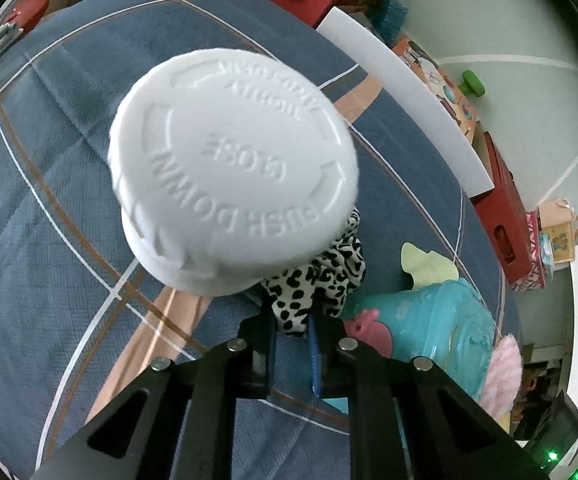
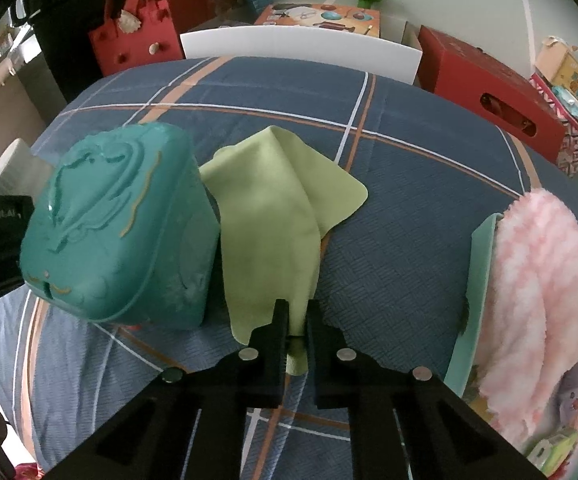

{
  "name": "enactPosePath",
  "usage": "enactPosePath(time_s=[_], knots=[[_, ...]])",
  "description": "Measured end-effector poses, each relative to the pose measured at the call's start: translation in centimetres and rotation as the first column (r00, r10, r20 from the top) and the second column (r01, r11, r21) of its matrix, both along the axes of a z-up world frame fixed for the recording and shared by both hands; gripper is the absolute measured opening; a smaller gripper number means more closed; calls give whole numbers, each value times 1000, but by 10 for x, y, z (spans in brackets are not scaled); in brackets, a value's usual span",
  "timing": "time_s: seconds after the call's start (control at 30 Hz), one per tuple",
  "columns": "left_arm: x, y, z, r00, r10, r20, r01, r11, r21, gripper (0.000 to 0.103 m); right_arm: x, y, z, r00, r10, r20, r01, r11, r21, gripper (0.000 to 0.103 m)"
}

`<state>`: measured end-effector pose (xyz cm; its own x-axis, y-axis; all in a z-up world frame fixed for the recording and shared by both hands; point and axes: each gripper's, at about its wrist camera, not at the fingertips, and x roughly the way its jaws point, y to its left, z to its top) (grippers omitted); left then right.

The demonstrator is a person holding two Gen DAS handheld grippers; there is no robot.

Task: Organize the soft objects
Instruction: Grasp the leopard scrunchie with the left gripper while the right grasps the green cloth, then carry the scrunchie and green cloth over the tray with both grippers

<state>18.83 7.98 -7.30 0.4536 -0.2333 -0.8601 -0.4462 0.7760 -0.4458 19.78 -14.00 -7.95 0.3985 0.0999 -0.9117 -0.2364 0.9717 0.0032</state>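
left gripper [image 1: 292,322]: clenched on leopard-print cloth [image 1: 321,280], lifted over the bed [image 1: 49,200]
right gripper [image 2: 298,322]: grasping green cloth [image 2: 273,216] beside teal case [image 2: 117,224]
step: gathering cloths; next likely carry right toward tray [image 2: 479,264]

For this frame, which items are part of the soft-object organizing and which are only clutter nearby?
Job items:
- leopard-print fabric, pinched by the left gripper
- green cloth, pinched by the right gripper
- pink fluffy cloth
- teal case

Lying about:
- white bottle cap
- red tote bag
- red box
- white board
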Motion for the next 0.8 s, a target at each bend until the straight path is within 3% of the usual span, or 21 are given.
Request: enactPosePath(time_s=[0.27, 0.43, 0.8], knots=[[2, -6, 16, 999, -25, 42, 24, 999, 22, 11, -2, -6, 9, 1000, -16, 22, 15, 1000, 25, 5], [0, -8, 34, 992, -47, 114, 41, 998, 50, 11, -6, -15, 25, 996, -52, 71, 48, 998, 51, 5], [-17, -18, 89, 943, -123, 310, 90, 989, 118, 11, -19, -41, 75, 968, -137, 210, 110, 985, 134, 5]])
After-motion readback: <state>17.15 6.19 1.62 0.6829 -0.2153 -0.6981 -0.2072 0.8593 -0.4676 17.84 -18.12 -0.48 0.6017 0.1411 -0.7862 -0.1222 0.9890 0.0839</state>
